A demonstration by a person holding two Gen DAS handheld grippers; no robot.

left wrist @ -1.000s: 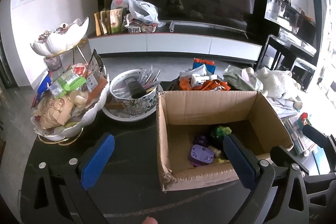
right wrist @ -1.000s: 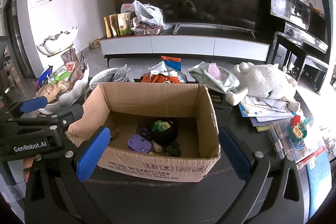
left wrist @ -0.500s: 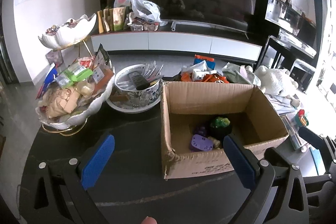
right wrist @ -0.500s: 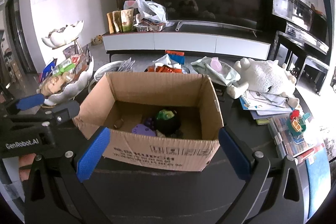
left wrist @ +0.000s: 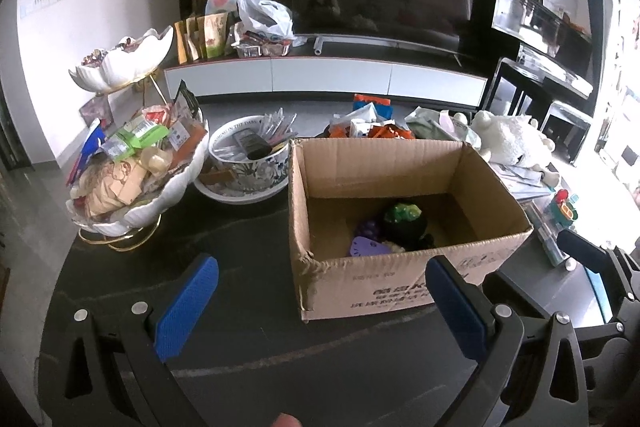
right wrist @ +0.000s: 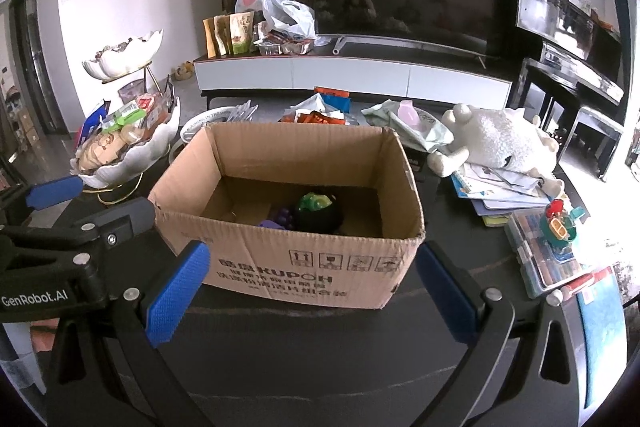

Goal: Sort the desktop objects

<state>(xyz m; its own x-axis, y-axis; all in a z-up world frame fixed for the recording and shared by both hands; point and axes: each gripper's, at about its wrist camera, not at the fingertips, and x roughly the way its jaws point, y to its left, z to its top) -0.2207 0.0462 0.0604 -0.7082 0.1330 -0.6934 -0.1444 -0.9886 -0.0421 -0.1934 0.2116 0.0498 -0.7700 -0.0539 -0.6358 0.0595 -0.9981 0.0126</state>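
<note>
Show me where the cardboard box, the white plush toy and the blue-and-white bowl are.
cardboard box (right wrist: 304,267): right wrist view, on its printed front wall.
white plush toy (right wrist: 500,143): right wrist view, on the middle of its fluffy body.
blue-and-white bowl (left wrist: 260,173): left wrist view, on its patterned outer wall.

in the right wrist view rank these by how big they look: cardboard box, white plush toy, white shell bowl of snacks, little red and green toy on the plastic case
1. cardboard box, though it sits nearest the camera
2. white plush toy
3. white shell bowl of snacks, close to the plush, so that order is unsure
4. red and green toy, plainly the smallest
</note>
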